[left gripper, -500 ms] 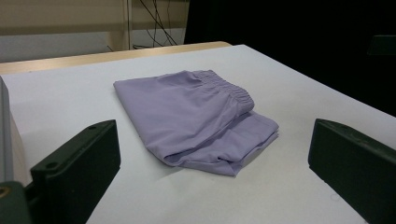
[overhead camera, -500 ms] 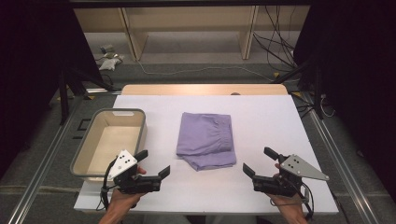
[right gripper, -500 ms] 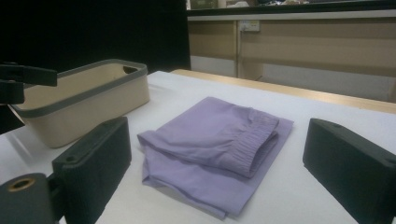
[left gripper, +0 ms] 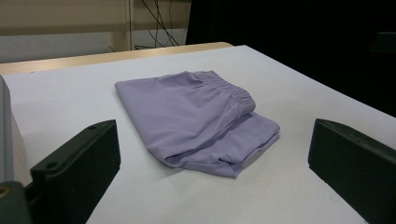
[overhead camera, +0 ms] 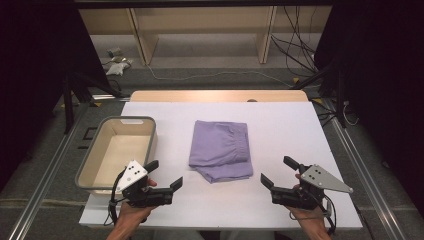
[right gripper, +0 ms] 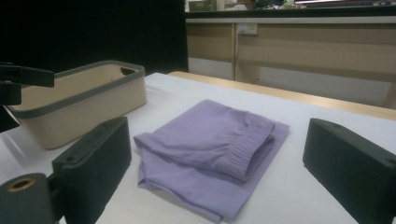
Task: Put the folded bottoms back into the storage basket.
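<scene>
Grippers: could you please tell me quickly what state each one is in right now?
Left gripper: open, holding nothing, short of the folded purple shorts.
Right gripper: open, holding nothing, also short of the shorts.

Counter: white top, with a light wooden strip along the far edge. Folded purple shorts lie flat near its middle, elastic waistband on the far side. A beige bin with a grey rim stands left of the shorts, well apart from them.
</scene>
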Action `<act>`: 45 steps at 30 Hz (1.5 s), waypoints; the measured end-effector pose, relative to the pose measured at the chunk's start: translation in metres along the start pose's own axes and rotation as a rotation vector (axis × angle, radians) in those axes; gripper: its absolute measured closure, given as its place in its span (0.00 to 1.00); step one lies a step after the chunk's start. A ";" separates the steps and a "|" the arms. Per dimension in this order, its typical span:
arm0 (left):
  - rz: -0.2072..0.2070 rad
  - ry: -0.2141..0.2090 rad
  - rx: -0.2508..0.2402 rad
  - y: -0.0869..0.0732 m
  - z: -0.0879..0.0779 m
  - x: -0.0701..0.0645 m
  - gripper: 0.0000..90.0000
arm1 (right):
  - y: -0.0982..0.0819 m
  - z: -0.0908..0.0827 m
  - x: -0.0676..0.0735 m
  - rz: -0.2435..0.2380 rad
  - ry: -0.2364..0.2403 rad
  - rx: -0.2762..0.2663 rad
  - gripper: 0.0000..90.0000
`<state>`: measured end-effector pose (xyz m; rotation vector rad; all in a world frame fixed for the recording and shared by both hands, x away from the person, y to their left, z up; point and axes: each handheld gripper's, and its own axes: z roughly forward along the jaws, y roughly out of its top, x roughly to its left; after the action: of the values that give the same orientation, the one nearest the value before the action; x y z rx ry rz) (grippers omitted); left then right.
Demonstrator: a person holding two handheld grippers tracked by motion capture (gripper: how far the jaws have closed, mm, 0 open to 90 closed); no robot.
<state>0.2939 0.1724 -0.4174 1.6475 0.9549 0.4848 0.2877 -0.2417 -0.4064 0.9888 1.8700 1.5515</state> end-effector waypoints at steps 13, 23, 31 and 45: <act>-0.060 0.033 0.029 0.001 0.010 -0.001 0.02 | 0.009 0.010 -0.013 -0.022 -0.018 0.032 0.09; -0.153 0.043 0.104 0.001 0.032 -0.002 0.02 | 0.014 0.026 -0.031 -0.018 -0.002 0.086 0.09; -0.233 0.059 0.165 0.001 0.047 0.000 0.03 | 0.016 0.042 -0.039 -0.023 -0.004 0.124 0.09; -0.323 0.121 0.321 -0.005 0.076 0.011 0.05 | 0.018 0.071 -0.057 -0.013 -0.013 0.197 0.11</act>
<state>0.3546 0.1353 -0.4466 1.7148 1.4187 0.2199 0.3804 -0.2435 -0.4078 1.0671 2.0457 1.3693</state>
